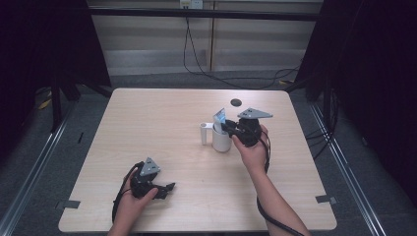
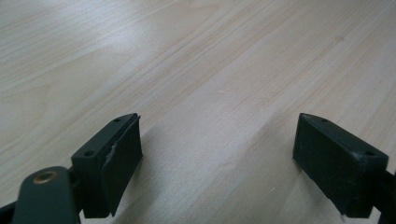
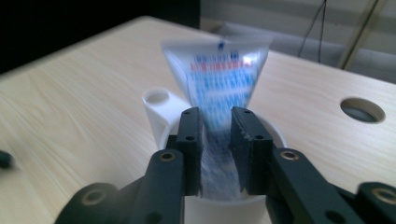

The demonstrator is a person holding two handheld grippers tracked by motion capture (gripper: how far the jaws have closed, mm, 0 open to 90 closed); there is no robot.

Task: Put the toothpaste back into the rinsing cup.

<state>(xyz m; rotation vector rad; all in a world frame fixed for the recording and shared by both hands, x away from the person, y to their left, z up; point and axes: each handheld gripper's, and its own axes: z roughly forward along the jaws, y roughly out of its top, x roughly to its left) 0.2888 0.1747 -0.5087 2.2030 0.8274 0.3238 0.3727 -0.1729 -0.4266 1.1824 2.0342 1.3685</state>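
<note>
Toothpaste tube (image 3: 219, 93) stands crimped end up in the white cup (image 3: 266, 130), w/ the right gripper (image 3: 215, 140) clamped on its lower body just above the rim; cup sits mid-table (image 1: 162, 118), right of centre. Risks, as I judge them: tube is soft, so a hard squeeze could push paste out or let it slip; dragging sideways could catch the rim & tip the cup, nothing steadies it. Left gripper (image 2: 217, 154), jaws wide apart & empty, rests low near the front edge, well apart from the cup.
</note>
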